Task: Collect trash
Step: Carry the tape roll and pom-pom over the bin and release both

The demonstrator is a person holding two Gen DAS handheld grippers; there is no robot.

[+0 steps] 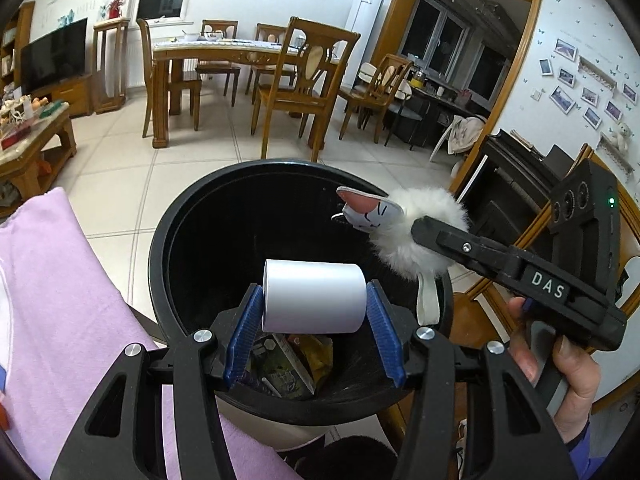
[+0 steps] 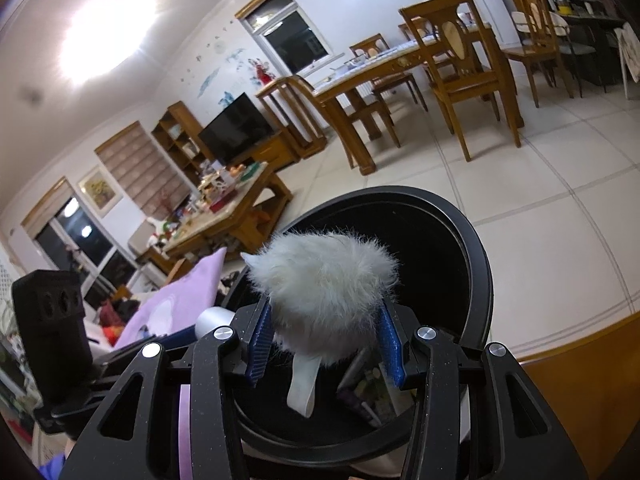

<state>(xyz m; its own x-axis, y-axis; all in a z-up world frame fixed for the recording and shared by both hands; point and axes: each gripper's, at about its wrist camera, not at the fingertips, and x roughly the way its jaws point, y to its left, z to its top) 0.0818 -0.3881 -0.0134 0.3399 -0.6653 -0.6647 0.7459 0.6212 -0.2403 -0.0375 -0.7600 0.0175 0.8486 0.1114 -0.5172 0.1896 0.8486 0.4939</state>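
My left gripper (image 1: 315, 303) is shut on a white cylinder (image 1: 315, 300), held sideways over the open black trash bin (image 1: 168, 248). My right gripper (image 2: 325, 322) is shut on a white fluffy toy (image 2: 328, 276) with a cat-face tag (image 1: 370, 210) and a white strap (image 2: 303, 384), also held above the bin (image 2: 478, 264). The toy shows in the left wrist view (image 1: 416, 236), at the bin's right rim. Wrappers and packets (image 1: 288, 364) lie at the bottom of the bin.
A lilac cloth (image 1: 60, 300) lies left of the bin. A wooden dining table (image 1: 216, 54) with chairs (image 1: 304, 88) stands across the tiled floor. A cluttered coffee table (image 1: 28, 132) is at the left. A wooden edge (image 2: 580, 380) is at the right.
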